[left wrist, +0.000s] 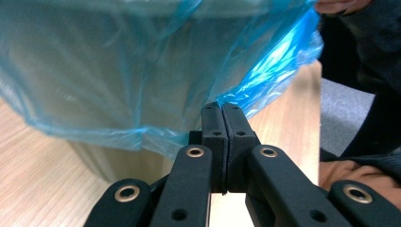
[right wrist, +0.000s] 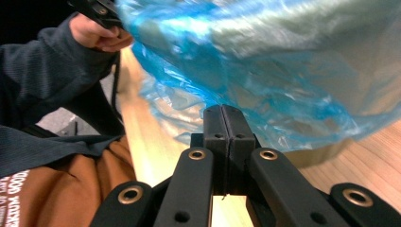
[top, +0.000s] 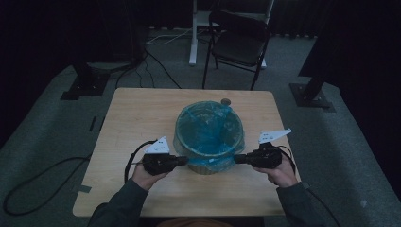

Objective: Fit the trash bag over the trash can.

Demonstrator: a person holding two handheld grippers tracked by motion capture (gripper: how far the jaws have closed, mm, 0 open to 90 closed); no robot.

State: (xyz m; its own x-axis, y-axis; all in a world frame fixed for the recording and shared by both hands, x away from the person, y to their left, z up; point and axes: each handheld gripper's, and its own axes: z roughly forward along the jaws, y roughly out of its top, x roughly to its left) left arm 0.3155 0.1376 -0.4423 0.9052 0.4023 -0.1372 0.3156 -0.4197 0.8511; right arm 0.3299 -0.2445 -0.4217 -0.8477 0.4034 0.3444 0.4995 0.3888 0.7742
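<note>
At the middle of the square pale wooden table [top: 142, 118], a round translucent plastic bin [top: 208, 135] is standing upright, lined with a thin blue plastic bag [top: 208, 124] whose edge is folded down over the rim and hanging as a loose skirt around the outside wall. The left claw [top: 182, 161] is sitting at about eight o'clock of the bin and the right claw [top: 238, 159] at about four o'clock, both pointing inward at the near side.

Seen from the left gripper view, the left claw [left wrist: 222, 108] is pressing its jaws together on a fold of the blue film near the skirt's lower edge. From the right gripper view, the right claw [right wrist: 222, 109] is likewise clamping shut, its tips touching the crumpled hem of the bag; film appears caught between them, though the pinch itself is hard to see.

Judging by this, the liner is already seated inside and turned over the rim, and both claws are now holding its hem. What is left appears to be working that hem: either pulling it down snug around the wall or lifting it off the rim to draw the bag out.
</note>
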